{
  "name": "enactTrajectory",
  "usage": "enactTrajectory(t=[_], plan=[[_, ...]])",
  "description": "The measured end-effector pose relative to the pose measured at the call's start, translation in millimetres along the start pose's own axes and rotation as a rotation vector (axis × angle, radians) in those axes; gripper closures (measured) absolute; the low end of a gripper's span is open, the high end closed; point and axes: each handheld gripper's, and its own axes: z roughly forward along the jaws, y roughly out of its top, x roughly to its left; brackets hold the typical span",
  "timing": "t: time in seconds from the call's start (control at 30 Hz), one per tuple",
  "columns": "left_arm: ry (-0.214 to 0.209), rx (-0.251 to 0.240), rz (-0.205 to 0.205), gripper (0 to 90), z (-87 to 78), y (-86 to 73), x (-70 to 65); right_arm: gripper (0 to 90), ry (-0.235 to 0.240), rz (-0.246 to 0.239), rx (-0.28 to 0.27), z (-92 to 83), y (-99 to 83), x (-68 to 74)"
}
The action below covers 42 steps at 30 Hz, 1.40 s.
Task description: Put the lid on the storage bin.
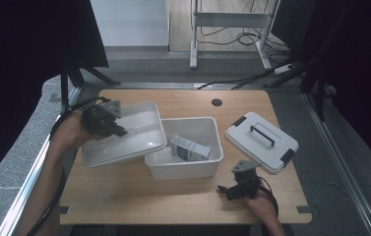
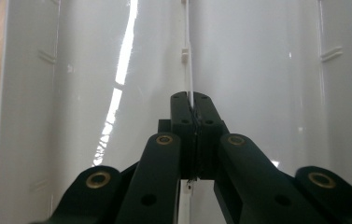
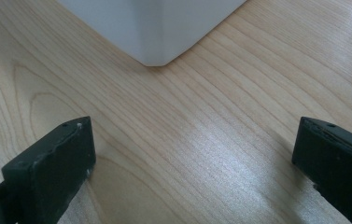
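Note:
My left gripper (image 1: 118,130) is shut on the thin wall of a white tray (image 1: 139,142), which hangs tilted above the table's left side and overlaps the rim of a white bin (image 1: 183,169). In the left gripper view the black jaws (image 2: 192,105) pinch the tray's (image 2: 267,70) upright edge. A small grey-white box (image 1: 189,149) lies inside the bin. My right gripper (image 1: 226,190) rests low near the front right of the table, open, with bare wood between its jaws (image 3: 192,158). A corner of the bin (image 3: 159,32) stands just ahead of it.
A white lid (image 1: 262,142) with a black handle and black clips lies tilted at the right of the wooden table (image 1: 139,196). A round cable hole (image 1: 216,102) sits near the far edge. Metal frame legs and cables stand on the floor beyond.

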Motion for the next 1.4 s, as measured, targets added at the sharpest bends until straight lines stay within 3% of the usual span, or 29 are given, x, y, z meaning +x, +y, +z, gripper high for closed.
enactTrajectory(t=[0.47,0.7,0.83,1.03,1.23,1.4], plan=[[-0.069,-0.013,0.131,88.8,52.3,86.1,-5.5,0.0,-0.002,-0.002,-0.001,0.0,0.0,-0.2],[-0.100,-0.011,0.186,88.8,84.3,118.2,-9.1,0.0,-0.002,-0.001,-0.001,0.0,0.0,-0.2],[-0.110,-0.010,0.196,88.8,98.9,125.3,-10.8,0.0,-0.003,-0.001,-0.002,0.0,-0.1,-0.1],[-0.141,-0.033,0.170,88.5,110.5,122.1,-8.0,0.0,-0.002,-0.002,-0.001,0.0,-0.1,-0.2],[-0.118,-0.008,0.166,88.9,122.8,121.7,-10.0,0.0,-0.002,-0.001,0.000,0.0,-0.1,-0.1],[-0.123,-0.023,0.132,88.0,126.0,117.9,-9.9,0.0,-0.002,-0.001,0.000,0.0,-0.1,-0.1]])
